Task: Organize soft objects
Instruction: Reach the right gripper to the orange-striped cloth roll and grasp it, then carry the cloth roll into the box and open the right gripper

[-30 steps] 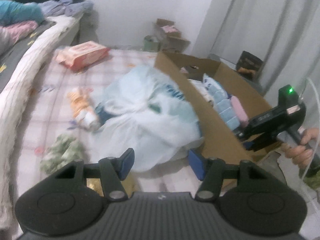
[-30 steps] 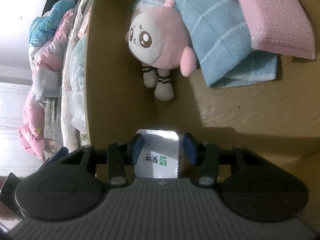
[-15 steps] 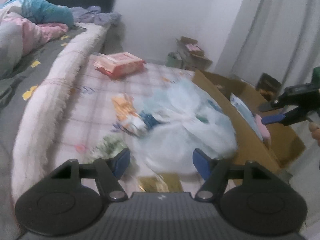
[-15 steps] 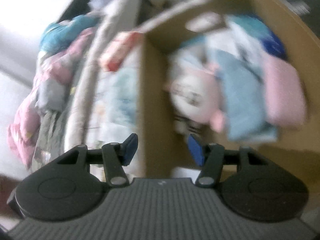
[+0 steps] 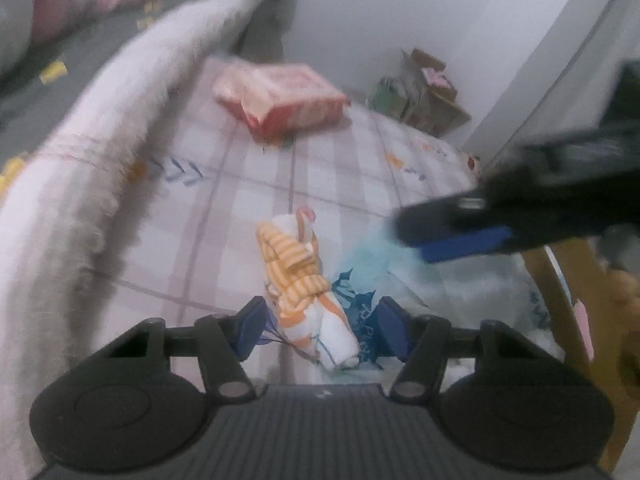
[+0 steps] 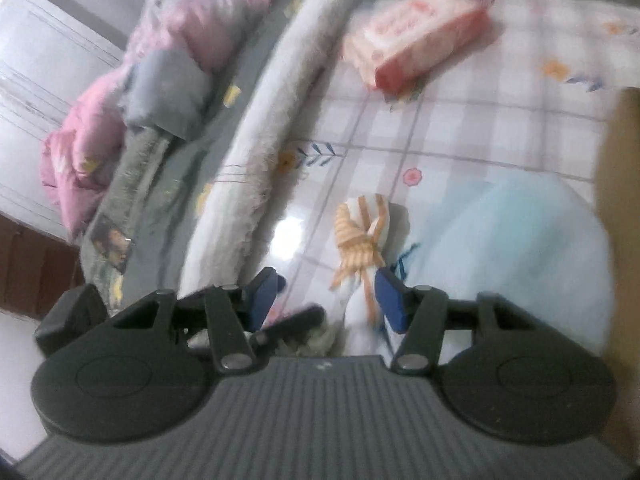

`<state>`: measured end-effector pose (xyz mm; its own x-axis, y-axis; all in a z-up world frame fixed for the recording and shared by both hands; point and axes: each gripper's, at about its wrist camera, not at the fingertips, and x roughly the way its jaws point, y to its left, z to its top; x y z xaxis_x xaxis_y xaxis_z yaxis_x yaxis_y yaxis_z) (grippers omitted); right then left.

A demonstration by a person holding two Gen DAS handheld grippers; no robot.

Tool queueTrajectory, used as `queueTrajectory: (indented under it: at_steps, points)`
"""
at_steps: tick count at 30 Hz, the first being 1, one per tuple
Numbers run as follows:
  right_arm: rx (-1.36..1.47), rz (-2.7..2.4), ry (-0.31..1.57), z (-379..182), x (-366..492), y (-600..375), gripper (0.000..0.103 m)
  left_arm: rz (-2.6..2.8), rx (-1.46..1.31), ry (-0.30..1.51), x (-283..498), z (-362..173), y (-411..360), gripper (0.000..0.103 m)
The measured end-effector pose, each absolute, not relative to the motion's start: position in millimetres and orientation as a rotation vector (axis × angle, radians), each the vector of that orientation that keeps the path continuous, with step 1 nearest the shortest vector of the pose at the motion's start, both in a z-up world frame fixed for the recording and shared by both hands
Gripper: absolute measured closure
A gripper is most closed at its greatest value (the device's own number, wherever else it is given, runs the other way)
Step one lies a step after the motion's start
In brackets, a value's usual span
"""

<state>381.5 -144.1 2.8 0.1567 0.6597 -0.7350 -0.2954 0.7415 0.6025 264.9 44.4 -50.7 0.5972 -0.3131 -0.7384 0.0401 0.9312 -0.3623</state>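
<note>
An orange-striped cloth bundle [image 5: 298, 280] lies on the checked bed sheet [image 5: 248, 184], touching the pale blue plastic bag [image 6: 508, 248]. The left gripper [image 5: 320, 326] hangs over the bundle, fingers closing, not pinching it. The right gripper [image 6: 326, 294] hovers beside the bundle, fingers closing on nothing.

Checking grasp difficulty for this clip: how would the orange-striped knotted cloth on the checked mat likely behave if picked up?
The orange-striped cloth is bunched and tied in a knot, so it probably lifts as one soft bundle, with its loose white end drooping. It looks like thin fabric, so likely light. It lies partly on the crinkled plastic bag, which might drag along or slide.
</note>
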Motion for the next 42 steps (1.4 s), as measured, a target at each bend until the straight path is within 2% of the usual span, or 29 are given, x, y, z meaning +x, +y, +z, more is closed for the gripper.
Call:
queueTrajectory:
  at_steps: [5,8,10,15,18,30,36,42]
  points:
    - [0.307,0.683,1.346,-41,427,-106,0.054,-0.222,-0.352,0.971,286,-70,49,0.043]
    - [0.296,0.693,1.391,-61,441,-92,0.055,-0.247,-0.385,1.009,294,-79,50,0.05]
    - [0.287,0.699,1.416,-71,443,-85,0.056,-0.244,-0.407,1.034,298,-84,52,0.059]
    - [0.284,0.707,1.425,-79,442,-80,0.065,-0.231,-0.434,1.025,298,-83,59,0.062]
    - [0.326,0.721,1.41,-73,439,-84,0.067,-0.223,-0.43,0.997,290,-69,63,0.072]
    - [0.407,0.838,1.198,26,369,-127,0.068,-0.278,-0.351,0.802,211,26,29,0.072]
    - [0.449,0.817,1.098,59,318,-199,0.068,-0.404,-0.295,0.775,179,50,-37,0.071]
    - [0.522,0.694,1.039,65,263,-307,0.068,-0.587,-0.243,0.805,166,45,-122,0.071]
